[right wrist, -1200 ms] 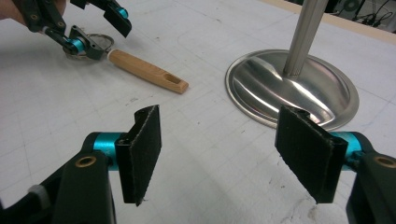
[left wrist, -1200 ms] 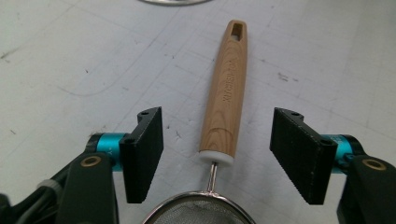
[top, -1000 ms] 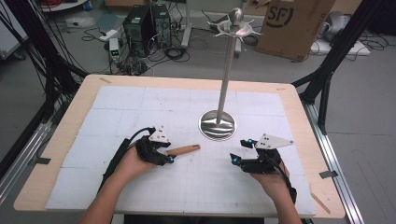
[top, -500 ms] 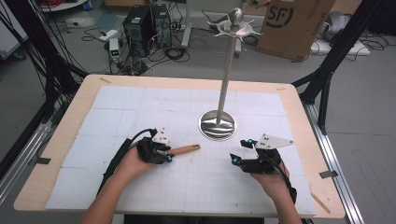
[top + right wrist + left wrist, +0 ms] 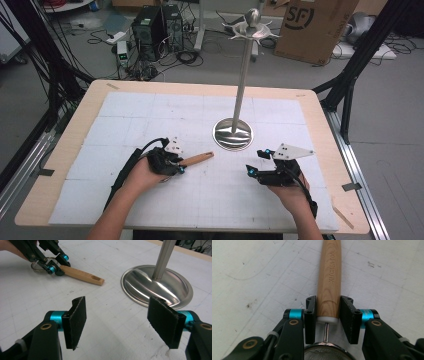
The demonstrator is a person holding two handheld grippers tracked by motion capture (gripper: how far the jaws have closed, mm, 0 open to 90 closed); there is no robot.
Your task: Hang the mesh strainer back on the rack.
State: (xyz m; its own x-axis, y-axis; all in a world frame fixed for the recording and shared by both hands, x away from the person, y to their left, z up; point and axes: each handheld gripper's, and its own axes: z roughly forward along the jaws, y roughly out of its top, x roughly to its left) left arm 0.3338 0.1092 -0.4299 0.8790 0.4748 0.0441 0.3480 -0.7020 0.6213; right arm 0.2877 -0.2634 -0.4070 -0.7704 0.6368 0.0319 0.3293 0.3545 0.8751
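Strainer (image 5: pixel 192 160) with the wooden handle is the one thing I'm working, and from the high view it lies flat on the bench (image 5: pixel 80 200) at about 7 o'clock from the steel stand (image 5: pixel 233 134), handle pointing toward that base. My left hand-held gripper (image 5: pixel 172 166) has just been closing on it; my right hand-held gripper (image 5: pixel 254 165) waits at 5 o'clock of the stand, nothing in it.

Left gripper view: pads clamped on both sides of the handle (image 5: pixel 329 287) right at its collar end, mesh rim just below. I'd guess gripping that close to the bowl keeps it balanced for a lift.

Right gripper view: jaws spread wide, bare bench between them.

Count: one strainer, one stand, two grippers.
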